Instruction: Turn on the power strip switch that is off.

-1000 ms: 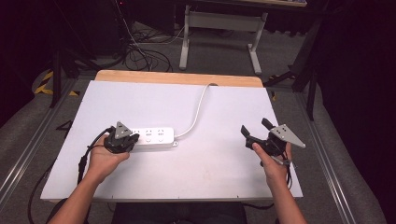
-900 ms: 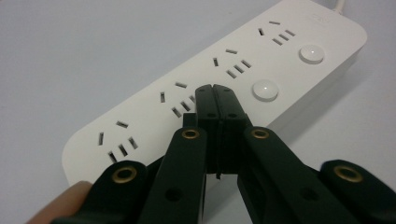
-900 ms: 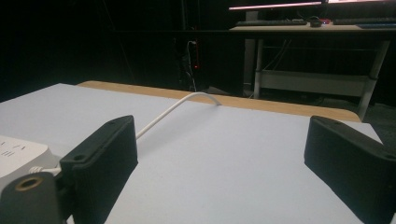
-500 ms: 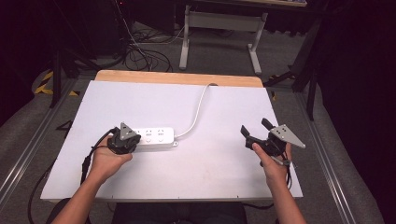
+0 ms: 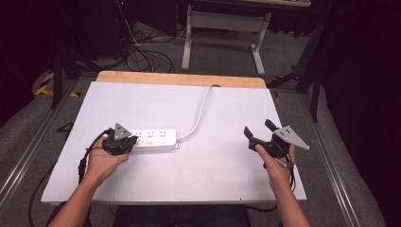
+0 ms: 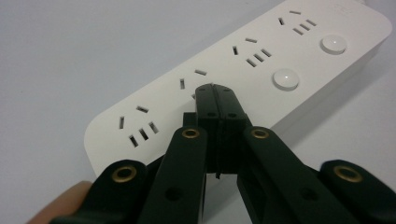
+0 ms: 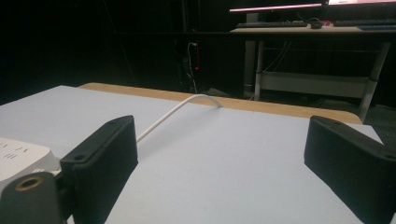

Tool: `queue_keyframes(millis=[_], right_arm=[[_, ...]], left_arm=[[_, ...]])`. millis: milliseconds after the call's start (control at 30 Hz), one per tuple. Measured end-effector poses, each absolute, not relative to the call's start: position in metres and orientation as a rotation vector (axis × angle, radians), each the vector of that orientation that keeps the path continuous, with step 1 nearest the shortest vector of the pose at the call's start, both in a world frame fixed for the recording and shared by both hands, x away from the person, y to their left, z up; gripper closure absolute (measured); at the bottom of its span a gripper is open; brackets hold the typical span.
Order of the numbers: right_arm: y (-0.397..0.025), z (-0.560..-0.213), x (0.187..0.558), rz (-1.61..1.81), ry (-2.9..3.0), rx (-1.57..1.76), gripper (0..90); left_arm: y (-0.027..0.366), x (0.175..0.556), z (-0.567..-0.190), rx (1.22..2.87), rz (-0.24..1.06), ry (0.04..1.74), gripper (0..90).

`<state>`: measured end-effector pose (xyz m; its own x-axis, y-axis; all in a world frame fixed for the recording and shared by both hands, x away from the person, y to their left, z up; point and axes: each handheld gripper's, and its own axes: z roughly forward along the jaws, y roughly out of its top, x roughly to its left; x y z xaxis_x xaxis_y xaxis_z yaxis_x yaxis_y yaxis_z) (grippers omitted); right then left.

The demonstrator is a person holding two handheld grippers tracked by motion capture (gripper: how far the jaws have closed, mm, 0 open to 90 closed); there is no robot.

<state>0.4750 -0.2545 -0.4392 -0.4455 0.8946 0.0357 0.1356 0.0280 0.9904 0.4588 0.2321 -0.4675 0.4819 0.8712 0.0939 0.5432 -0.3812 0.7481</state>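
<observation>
- one white counter with a wooden far edge carries everything.
- one white power strip lies left of centre; it has three socket groups and round buttons, no readable writing; its white cord curves off over the far edge.
- left tool, jaws pressed together, tips on the strip's top near its left end; left hand low on the counter.
- right tool, jaws wide apart, held at the right, well apart from the strip.

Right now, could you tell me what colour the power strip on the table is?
White; the power strip shows best in the left gripper view.
</observation>
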Motion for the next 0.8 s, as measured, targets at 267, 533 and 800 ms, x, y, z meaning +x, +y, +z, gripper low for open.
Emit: queue_keyframes(millis=[267,533,800], right_arm=[[-0.2522,-0.4399,0.477,1.471,1.667,1.056,10.2],[-0.2534,-0.4398,0.4775,1.471,1.663,1.056,10.1],[-0.2537,-0.4391,0.4766,1.477,1.658,1.057,10.2]], left_arm=[[0.2313,0.4593,-0.4666,2.069,0.646,1.179,90.0],[0.2298,0.4607,-0.4653,2.055,0.6,1.161,90.0],[0.2265,0.4599,-0.4672,2.072,0.628,1.169,90.0]])
